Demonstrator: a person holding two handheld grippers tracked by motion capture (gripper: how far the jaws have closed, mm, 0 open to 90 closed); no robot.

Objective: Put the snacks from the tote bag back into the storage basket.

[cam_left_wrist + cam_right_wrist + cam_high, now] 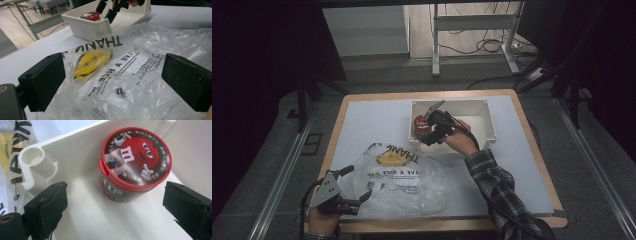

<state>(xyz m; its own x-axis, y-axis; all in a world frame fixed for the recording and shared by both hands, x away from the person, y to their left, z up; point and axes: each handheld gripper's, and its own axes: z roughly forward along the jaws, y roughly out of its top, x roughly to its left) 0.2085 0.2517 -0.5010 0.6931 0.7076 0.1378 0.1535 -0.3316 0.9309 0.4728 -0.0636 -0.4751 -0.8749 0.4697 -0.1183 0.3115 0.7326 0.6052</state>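
My left gripper (358, 200) sits at the near left corner of the pale grey tabletop with a light wooden rim (517, 150), its two black jaws spread wide and holding nothing. In the left gripper view those jaws stand either side of the crumpled clear plastic shopping bag (130, 75) without pressing on it; in the high view the jaw tips lie right at the bag's near left edge. The bag (404, 177) is spread flat over the near middle of the tabletop, printed in black with "THANK" and smaller lines of text, and carrying a yellow smiley face (91, 62) near its far edge. Just beyond the bag, toward the far edge of the tabletop and a little right of centre, stands the white rectangular plastic bin (484, 117). My right gripper (428, 131) reaches into the bin's left end, its jaws released and apart. In the right gripper view they flank, without touching, the round brown candy tub with a red lid showing a red cartoon character (135, 160), which stands upright on the bin's floor close to its near left corner, beside a white moulded corner post (37, 162).
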